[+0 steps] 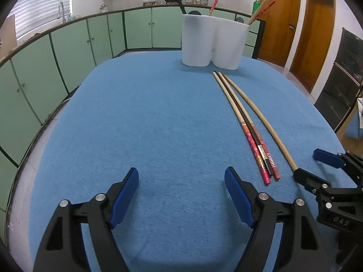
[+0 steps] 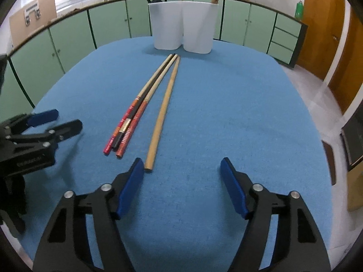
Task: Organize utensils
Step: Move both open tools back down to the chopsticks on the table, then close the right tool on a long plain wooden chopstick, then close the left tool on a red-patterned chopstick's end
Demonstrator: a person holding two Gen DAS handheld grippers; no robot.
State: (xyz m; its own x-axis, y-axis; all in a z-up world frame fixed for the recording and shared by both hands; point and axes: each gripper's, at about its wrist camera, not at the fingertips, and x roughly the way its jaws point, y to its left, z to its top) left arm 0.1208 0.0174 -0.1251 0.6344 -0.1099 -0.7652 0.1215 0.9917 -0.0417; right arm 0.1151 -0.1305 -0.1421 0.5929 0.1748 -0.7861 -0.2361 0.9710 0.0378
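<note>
A plain bamboo chopstick [image 2: 163, 111] lies on the blue tablecloth [image 2: 226, 113], with its near end just inside the left fingertip of my right gripper [image 2: 181, 163]. The jaws stand apart and no pad presses on the chopstick. To its left lies a bundle of two red-patterned chopsticks and a black one [image 2: 129, 122]. The left wrist view shows the same bundle [image 1: 254, 140] and bamboo chopstick [image 1: 261, 117]. At the table's far side stands a white two-compartment holder [image 1: 213, 43] with several chopsticks and a black-handled utensil in it. My left gripper [image 1: 181, 174] is open over bare cloth, left of the bundle.
Green cabinets [image 1: 68, 52] with a worktop and a sink line the wall behind the table. Brown wooden doors [image 1: 317, 38] stand at the right. The rounded table edge [image 1: 45, 124] curves along the left, and the floor shows past the right edge.
</note>
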